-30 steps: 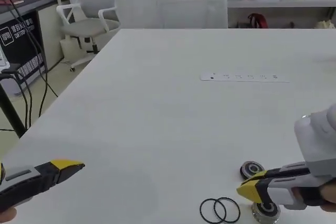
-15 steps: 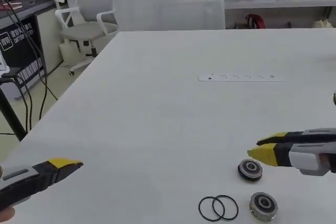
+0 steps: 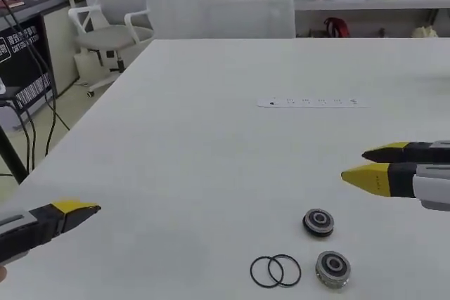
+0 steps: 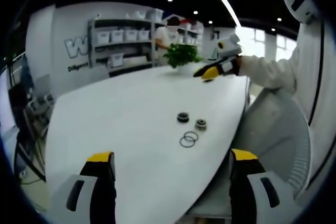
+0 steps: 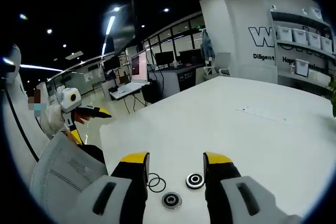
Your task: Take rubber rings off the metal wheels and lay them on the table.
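Two thin black rubber rings (image 3: 275,270) lie flat on the white table (image 3: 211,145), overlapping like two chain links, close to the table's near edge. Just to their right, apart from them, lies the nearer wheel (image 3: 332,269), a greyish metal disc with a dark centre. The farther wheel (image 3: 318,221) lies flat a little beyond it, not touching it, and shows a darker outer band around a bright hub; I cannot tell whether that band is a ring on it. The right gripper (image 3: 365,165) hangs above the table beyond and to the right of the wheels, clear of both. Its yellow-tipped jaws are parted by a moderate gap with nothing between them. The left gripper (image 3: 77,209) is at the near left of the table, well apart from the rings, and its own view shows the jaws spread wide and empty. A white power strip (image 3: 311,102) lies farther back on the table. On wall shelves behind stand white bins (image 5: 302,66); their contents cannot be made out.
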